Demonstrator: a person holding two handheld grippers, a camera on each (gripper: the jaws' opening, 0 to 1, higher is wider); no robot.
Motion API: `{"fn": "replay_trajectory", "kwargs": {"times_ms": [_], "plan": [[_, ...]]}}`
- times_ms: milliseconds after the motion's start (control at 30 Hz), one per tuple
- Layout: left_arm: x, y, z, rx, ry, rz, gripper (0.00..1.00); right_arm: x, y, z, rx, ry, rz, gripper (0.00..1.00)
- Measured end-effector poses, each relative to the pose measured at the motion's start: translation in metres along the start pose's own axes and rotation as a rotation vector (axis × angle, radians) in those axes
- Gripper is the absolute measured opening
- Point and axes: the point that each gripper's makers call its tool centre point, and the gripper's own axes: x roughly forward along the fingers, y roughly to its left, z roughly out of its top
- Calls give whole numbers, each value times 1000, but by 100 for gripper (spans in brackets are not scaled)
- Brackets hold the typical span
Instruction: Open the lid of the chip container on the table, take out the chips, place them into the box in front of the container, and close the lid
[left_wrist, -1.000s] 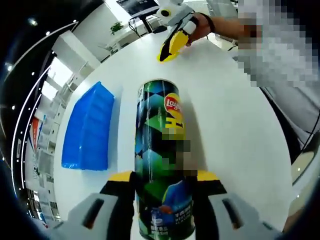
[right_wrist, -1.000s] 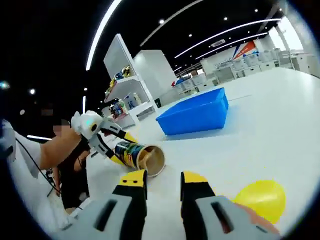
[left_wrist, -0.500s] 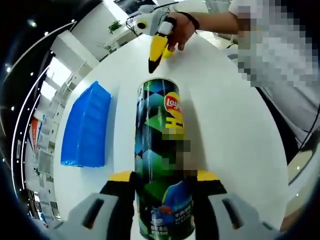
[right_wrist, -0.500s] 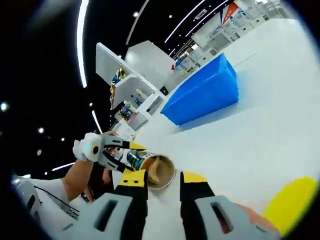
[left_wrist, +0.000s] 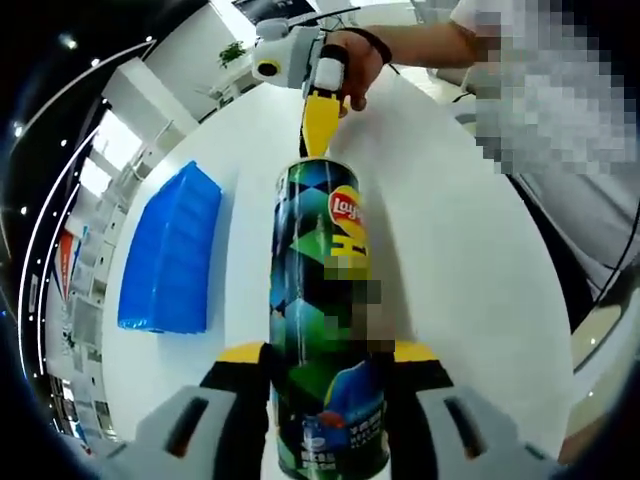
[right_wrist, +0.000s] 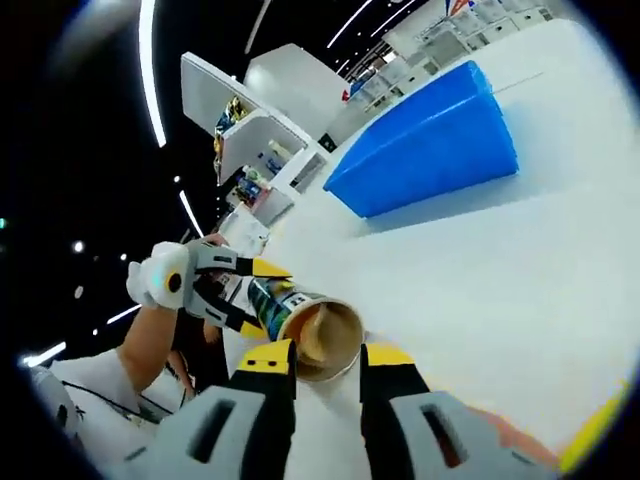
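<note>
The green Lay's chip can lies lengthwise between my left gripper's yellow-tipped jaws, which are shut on its lower body. Its open mouth points away, toward the right gripper, whose yellow jaws hang just at the rim. In the right gripper view the can's open mouth shows a tan inside, right above my right gripper, which is open with nothing between its jaws. The left gripper holds the can behind. A sliver of the yellow lid lies at lower right. The blue box rests on the table.
The round white table carries everything. A person's hand and sleeve reach in from the far side. White shelves and office furniture stand beyond the table's edge.
My right gripper has left the yellow lid on the table and come up to the can's open mouth. The left gripper keeps the can still.
</note>
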Motion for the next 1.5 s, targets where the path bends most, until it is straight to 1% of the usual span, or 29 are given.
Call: {"fn": "replay_trajectory", "kwargs": {"times_ms": [67, 167, 267, 300, 433, 500, 567, 633, 667, 767, 900, 1067, 1267, 1333, 1500], "plan": [[0, 0, 0, 1, 0, 1, 46, 1, 1, 1, 16, 16, 11, 24], [0, 0, 0, 3, -2, 2, 46, 4, -2, -2, 6, 45, -2, 24], [0, 0, -1, 3, -2, 1, 46, 9, -4, -1, 65, 68, 7, 24], [0, 0, -1, 3, -3, 1, 46, 10, -3, -1, 62, 70, 13, 24], [0, 0, -1, 1, -8, 2, 46, 16, 0, -3, 102, 79, 19, 18], [1, 0, -2, -2, -9, 2, 45, 17, 2, -1, 92, 90, 27, 15], [1, 0, -1, -5, -15, 0, 45, 17, 2, 0, 96, 106, 35, 14], [0, 0, -1, -9, -22, 0, 45, 18, 4, -2, 134, 119, 55, 13], [0, 0, 0, -11, -26, 0, 45, 18, 7, -4, 171, 127, 74, 12], [0, 0, 1, -19, -36, 2, 45, 19, 11, -10, 192, 133, 94, 9], [0, -1, 2, -37, -49, -3, 45, 22, 12, -7, 232, 126, 128, 5], [0, 0, 3, -54, -67, -7, 46, 23, 9, -2, 228, 109, 114, 1], [-1, 0, 3, -64, -82, -5, 45, 20, 9, -3, 248, 113, 87, 0], [-2, -1, 3, -55, -92, -2, 46, 18, 9, -4, 235, 130, 71, 0], [-3, 0, 3, -70, -121, 5, 46, 15, 7, -2, 183, 154, 35, 0]]}}
